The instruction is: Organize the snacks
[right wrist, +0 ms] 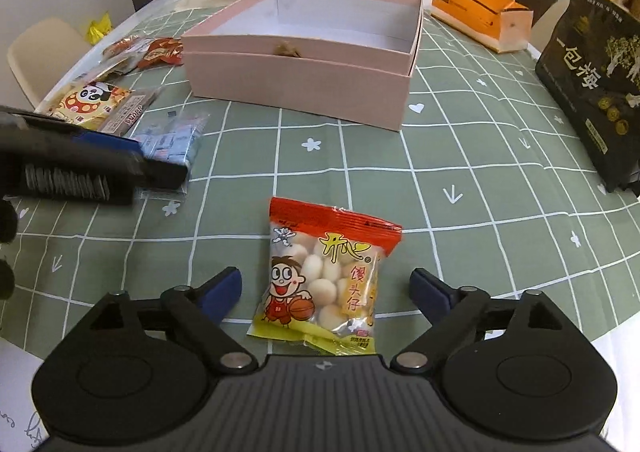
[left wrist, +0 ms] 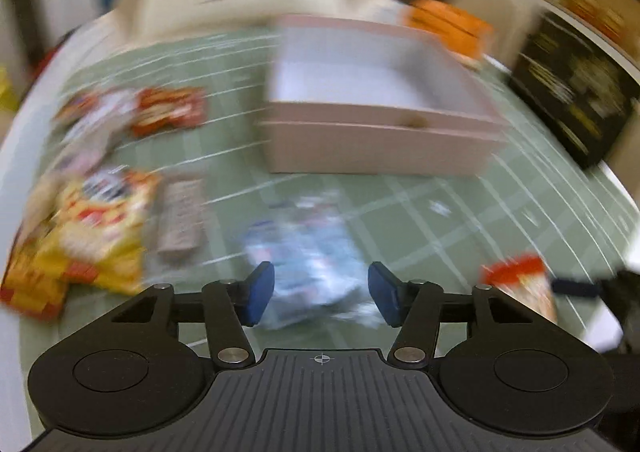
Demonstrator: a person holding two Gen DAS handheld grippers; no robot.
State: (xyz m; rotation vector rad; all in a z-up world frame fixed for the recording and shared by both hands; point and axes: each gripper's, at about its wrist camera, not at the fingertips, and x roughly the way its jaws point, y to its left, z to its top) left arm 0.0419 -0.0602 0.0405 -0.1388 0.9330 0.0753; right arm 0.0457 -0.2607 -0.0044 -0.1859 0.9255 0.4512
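Right claw (right wrist: 325, 294) gaping wide, straddling bun pack (right wrist: 326, 276), pads not touching it. Left claw (left wrist: 321, 294) hanging open over blue packet (left wrist: 308, 252), gripping nothing. Box (right wrist: 304, 63) sitting well ahead.

The snack packet (right wrist: 328, 276) reads "馒头仔", the black bag (right wrist: 592, 83) "一包梅"

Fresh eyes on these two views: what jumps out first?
The open pink box, apparently empty, at the middle of the green checked cloth. Next, the red-topped snack bag lying between the open right hand-held gripper jaws. The left view is blurred; its open hand-held gripper hangs over a blue packet.
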